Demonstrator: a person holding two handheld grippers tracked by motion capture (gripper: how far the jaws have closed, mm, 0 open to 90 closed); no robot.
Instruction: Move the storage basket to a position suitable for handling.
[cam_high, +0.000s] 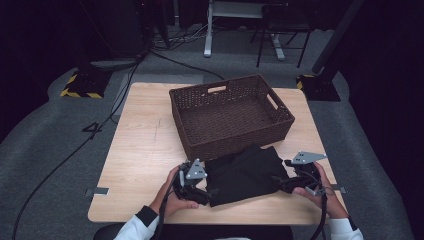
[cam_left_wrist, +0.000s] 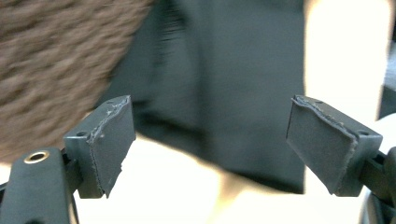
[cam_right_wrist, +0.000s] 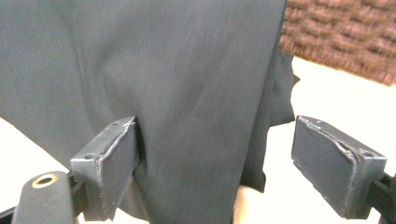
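Note:
A folded black cloth (cam_high: 245, 172) lies on the wooden table (cam_high: 145, 145), just in front of a dark brown wicker basket (cam_high: 227, 142). My left gripper (cam_high: 209, 193) is at the cloth's left edge, near the front corner. In the left gripper view its jaws stand wide apart (cam_left_wrist: 210, 116), the cloth (cam_left_wrist: 233, 84) lies ahead of them, and the pads (cam_left_wrist: 112, 140) touch nothing. My right gripper (cam_high: 278, 182) is at the cloth's right edge. Its jaws (cam_right_wrist: 215, 135) straddle the cloth (cam_right_wrist: 163, 60) with a clear gap at one pad (cam_right_wrist: 327, 158).
The basket (cam_left_wrist: 51, 60) (cam_right_wrist: 341, 32) is empty and takes up the table's far middle. The table's left half is bare wood. The table's front edge runs just below the person's hands. Cables and stand legs lie on the grey floor beyond.

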